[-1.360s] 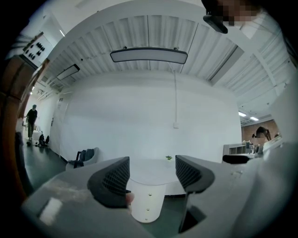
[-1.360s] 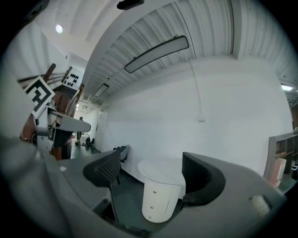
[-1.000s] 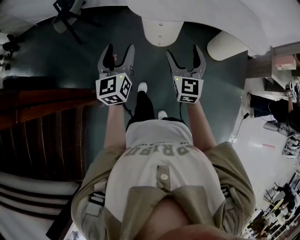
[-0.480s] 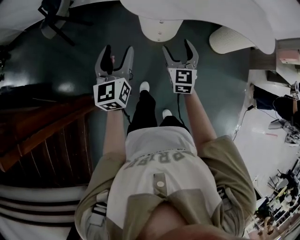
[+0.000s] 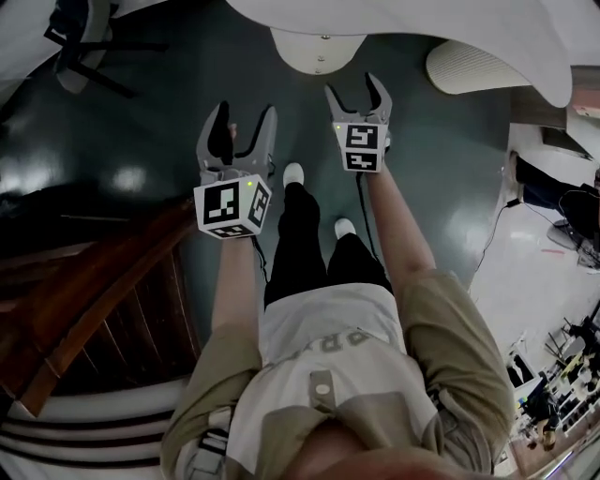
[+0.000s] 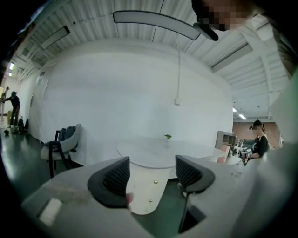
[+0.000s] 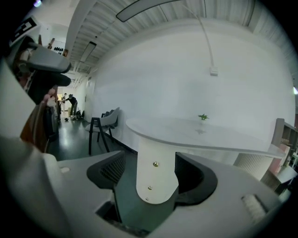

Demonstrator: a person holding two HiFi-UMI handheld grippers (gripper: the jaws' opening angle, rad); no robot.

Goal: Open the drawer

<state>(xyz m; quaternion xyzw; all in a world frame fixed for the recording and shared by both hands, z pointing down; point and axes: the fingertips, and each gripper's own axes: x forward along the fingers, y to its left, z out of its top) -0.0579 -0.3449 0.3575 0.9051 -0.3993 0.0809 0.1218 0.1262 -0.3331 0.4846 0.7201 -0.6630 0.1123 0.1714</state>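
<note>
A white rounded pedestal (image 5: pixel 317 49) with small brass knobs down its front stands under a white round tabletop (image 5: pixel 422 23); no drawer front stands out from it. My left gripper (image 5: pixel 244 117) is open and empty, short of the pedestal and to its left. My right gripper (image 5: pixel 356 94) is open too, with nothing between the pads, just short of the pedestal. In the right gripper view the pedestal (image 7: pixel 156 172) and its knobs sit framed between the jaws of the right gripper (image 7: pixel 151 172), still apart from them. In the left gripper view the pedestal (image 6: pixel 148 193) lies beyond the left gripper (image 6: pixel 151 174).
Dark wooden steps (image 5: pixel 94 281) fill the left side. A chair (image 5: pixel 80 47) stands at the far left, and a white ribbed cylinder (image 5: pixel 469 70) at the right under the tabletop. A small plant (image 7: pixel 203 117) sits on the table. The floor is dark green.
The person has stepped forward. Both grippers have sunk and moved toward the pedestal, the right one farther. Both stay open and empty.
</note>
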